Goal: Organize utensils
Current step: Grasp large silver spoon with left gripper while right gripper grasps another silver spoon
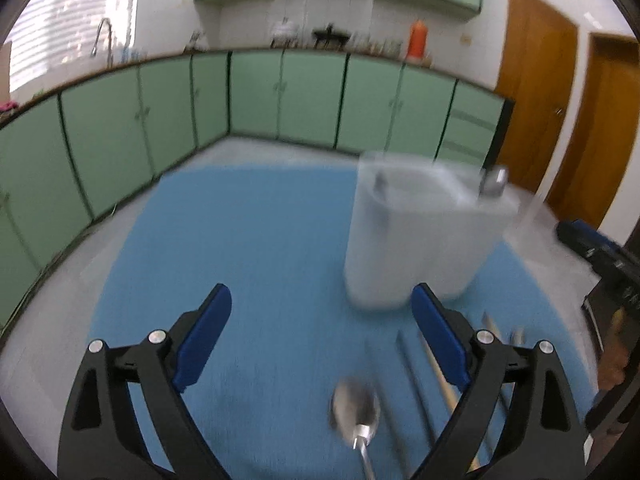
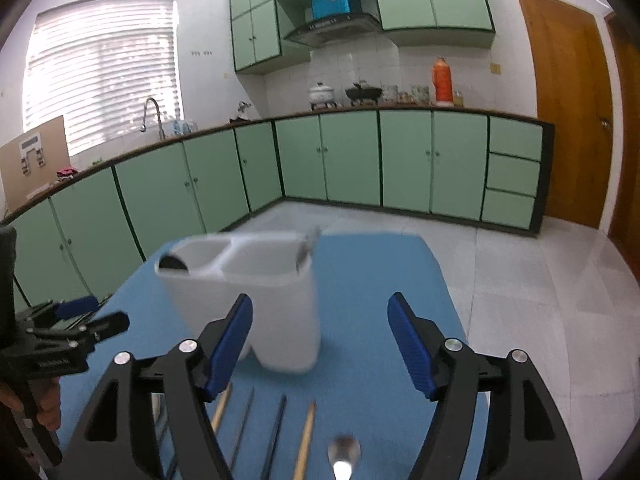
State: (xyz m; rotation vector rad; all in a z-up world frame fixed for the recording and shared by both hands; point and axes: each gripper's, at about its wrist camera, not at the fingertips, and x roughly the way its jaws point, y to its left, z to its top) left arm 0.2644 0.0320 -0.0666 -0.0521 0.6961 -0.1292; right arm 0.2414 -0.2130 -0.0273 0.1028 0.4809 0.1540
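A white two-compartment utensil holder stands on the blue table; it also shows in the right wrist view, with a utensil in each compartment. A metal spoon and several chopsticks lie on the table in front of it. My left gripper is open and empty, above the table beside the holder. My right gripper is open and empty, just before the holder, over chopsticks and a spoon. The left gripper shows in the right wrist view.
The blue table ends at the right over a tiled floor. Green cabinets line the far walls. A dark object lies at the table's right side.
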